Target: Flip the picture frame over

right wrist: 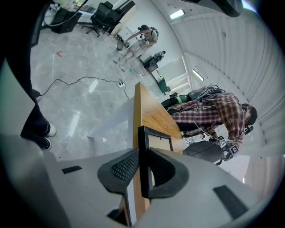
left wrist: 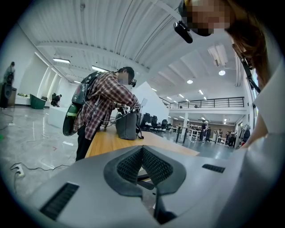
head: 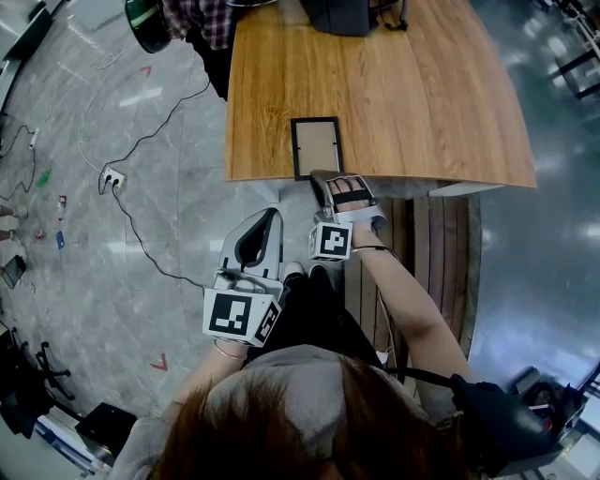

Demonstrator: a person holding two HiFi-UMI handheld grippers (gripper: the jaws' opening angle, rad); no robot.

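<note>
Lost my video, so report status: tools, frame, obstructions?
Right tool shut on picture frame, near edge; left tool shut, empty. Frame flat at table edge. Black bag at far end, apart.

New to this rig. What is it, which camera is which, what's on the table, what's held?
No robot: a person holds a two-jaw gripper in each hand. The head view looks down from a camera on their head; the other two come from cameras riding on each gripper. A black picture frame lies at the near edge of the wooden table. The right gripper is clamped on the frame's near side. The left gripper is off the table, jaws together, empty.
</note>
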